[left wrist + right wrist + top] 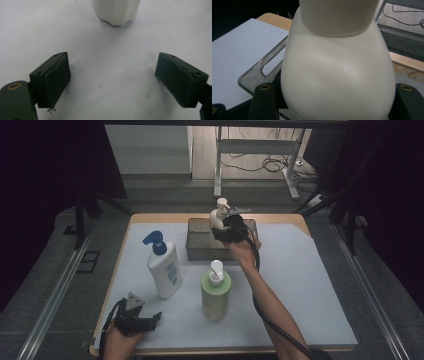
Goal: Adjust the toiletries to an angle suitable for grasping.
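In the high view the right gripper [226, 226] holds a cream plastic pump bottle [218, 215] over the clear plastic tray [196, 241], probably to place it inside, while the left gripper [145, 320] waits low. In the left gripper view its jaws stand wide apart with nothing between them above the white table cover [105, 65], so this hand is free. In the right gripper view the jaws press both sides of the bottle's round body [337, 80], keeping it upright above the tray's handle edge [259, 68].

White paper-covered wooden table [310, 285]. Clear plastic bin [197, 240] at rear centre. Right gripper [227, 227] holding cream pump bottle [218, 215] above bin. White bottle with blue pump [163, 266]; green bottle with white pump [215, 292]. Left gripper [150, 320] resting at near-left edge.
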`<state>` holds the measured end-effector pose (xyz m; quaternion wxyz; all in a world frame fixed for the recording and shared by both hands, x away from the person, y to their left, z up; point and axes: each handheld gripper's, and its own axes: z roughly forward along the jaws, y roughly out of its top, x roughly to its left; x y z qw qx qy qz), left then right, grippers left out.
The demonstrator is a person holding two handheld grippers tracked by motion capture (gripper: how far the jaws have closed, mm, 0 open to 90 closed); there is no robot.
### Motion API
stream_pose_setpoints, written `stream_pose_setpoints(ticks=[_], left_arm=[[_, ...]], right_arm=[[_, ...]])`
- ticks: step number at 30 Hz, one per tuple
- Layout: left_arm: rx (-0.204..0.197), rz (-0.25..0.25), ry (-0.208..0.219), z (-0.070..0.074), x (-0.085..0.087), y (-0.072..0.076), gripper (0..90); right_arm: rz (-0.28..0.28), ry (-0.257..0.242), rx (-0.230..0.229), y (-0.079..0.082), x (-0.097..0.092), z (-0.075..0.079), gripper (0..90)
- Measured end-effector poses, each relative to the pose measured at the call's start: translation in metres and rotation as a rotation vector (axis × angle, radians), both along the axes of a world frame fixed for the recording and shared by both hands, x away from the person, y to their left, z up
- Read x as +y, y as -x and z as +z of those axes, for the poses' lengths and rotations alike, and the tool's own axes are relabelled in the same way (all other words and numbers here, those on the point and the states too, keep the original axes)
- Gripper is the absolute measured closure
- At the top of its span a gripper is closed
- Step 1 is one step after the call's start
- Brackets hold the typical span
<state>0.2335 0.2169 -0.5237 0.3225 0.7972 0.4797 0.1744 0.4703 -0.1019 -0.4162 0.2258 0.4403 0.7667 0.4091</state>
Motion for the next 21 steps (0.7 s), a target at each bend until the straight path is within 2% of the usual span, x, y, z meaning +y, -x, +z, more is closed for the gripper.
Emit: stream_pose_setpoints(ticks=[5, 6, 8, 21], left_arm=[[0.0, 0.0, 0.0, 0.0, 0.0, 0.0, 12.3], [0.0, 0.0, 0.0, 0.0, 0.0, 0.0, 12.3], [-0.001, -0.001, -0.001, 0.0, 0.0, 0.0, 12.4], [-0.001, 0.0, 0.001, 0.0, 0.0, 0.0, 12.4]], right_arm=[[0.016, -0.004, 0.012, 0.0, -0.001, 0.001, 34.3], [0.019, -0.014, 0.037, -0.002, -0.002, 0.0, 32.2], [0.026, -0.009, 0.057, -0.003, -0.003, -0.001, 31.7], [0.058, 0.005, 0.037, 0.013, -0.017, -0.004, 34.5]])
